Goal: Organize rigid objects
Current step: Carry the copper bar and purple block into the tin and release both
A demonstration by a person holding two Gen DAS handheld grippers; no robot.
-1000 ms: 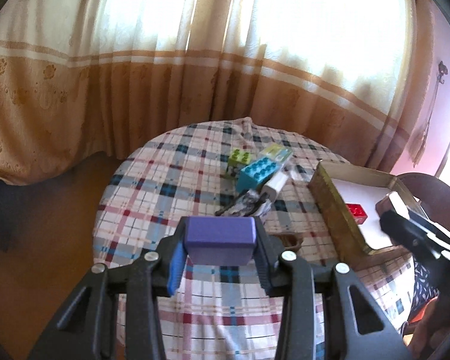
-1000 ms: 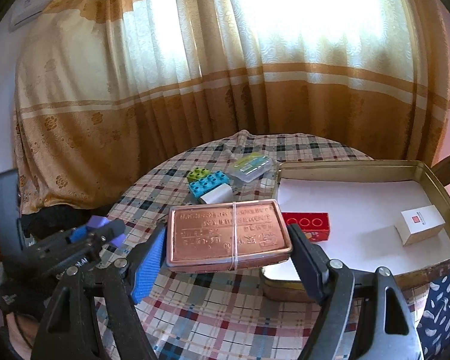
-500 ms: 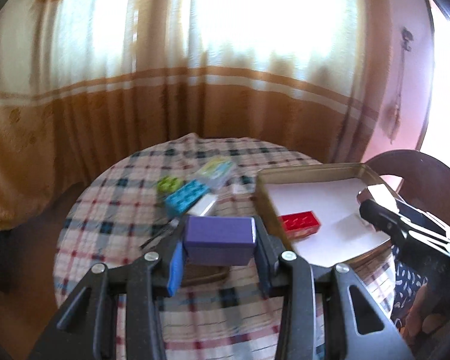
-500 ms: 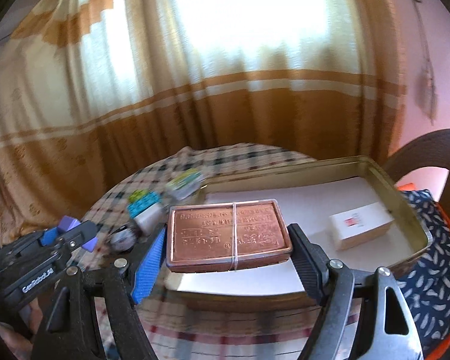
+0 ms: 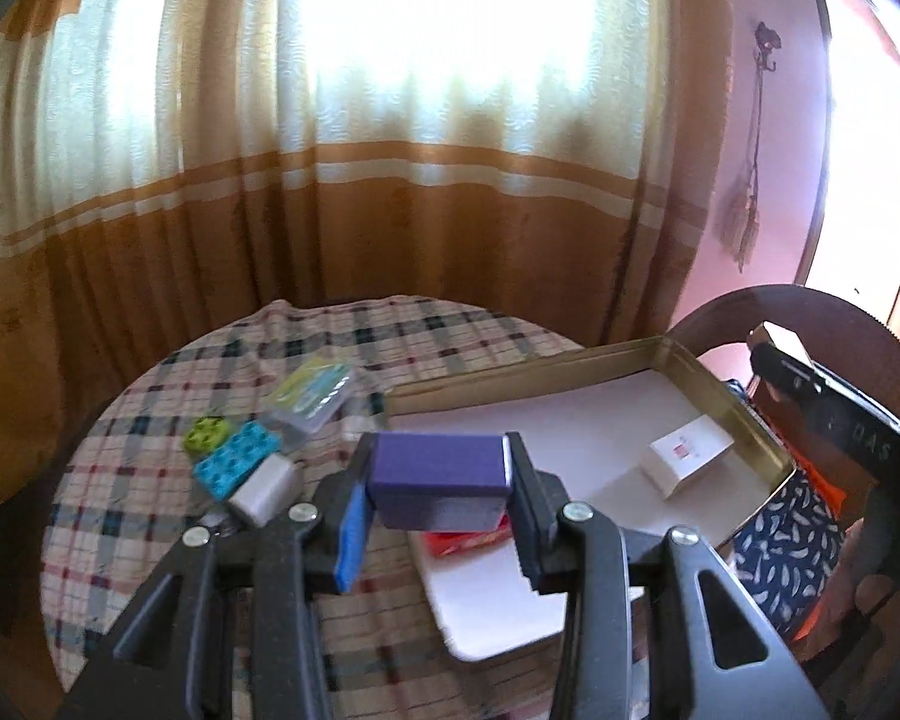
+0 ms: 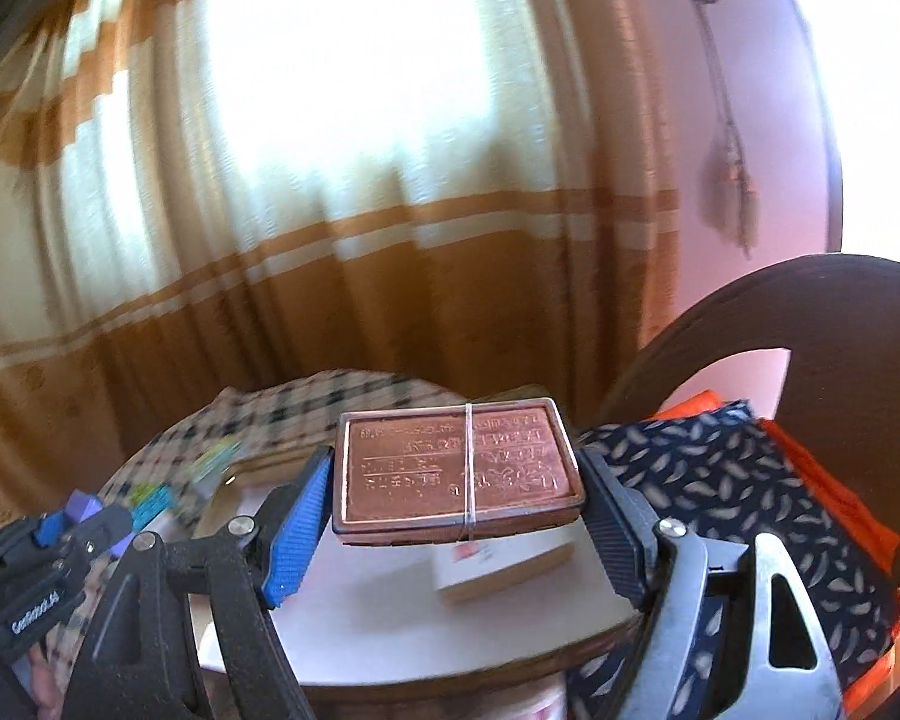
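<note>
My left gripper (image 5: 438, 492) is shut on a purple block (image 5: 438, 471), held above the near left corner of the gold tin tray (image 5: 744, 414). A red brick (image 5: 465, 540) lies in the tray under the block, mostly hidden. A small white box (image 5: 687, 459) rests in the tray further right. My right gripper (image 6: 456, 510) is shut on a copper-coloured tin (image 6: 456, 468) with a band around it, held over the tray's white floor (image 6: 366, 606) and above the white box (image 6: 504, 564). The left gripper (image 6: 60, 534) with the purple block shows at the lower left of the right wrist view.
On the checked tablecloth (image 5: 150, 516) left of the tray lie a green brick (image 5: 207, 433), a blue brick (image 5: 237, 468), a white block (image 5: 264, 489) and a clear packet (image 5: 312, 393). A dark wooden chair (image 6: 780, 312) with patterned cloth (image 6: 714, 480) stands right of the table. Curtains hang behind.
Both grippers have swung right, keeping their loads. The purple block now hangs over the tray's near corner and covers the red brick; the copper tin is over the tray's right part, above the white box.
</note>
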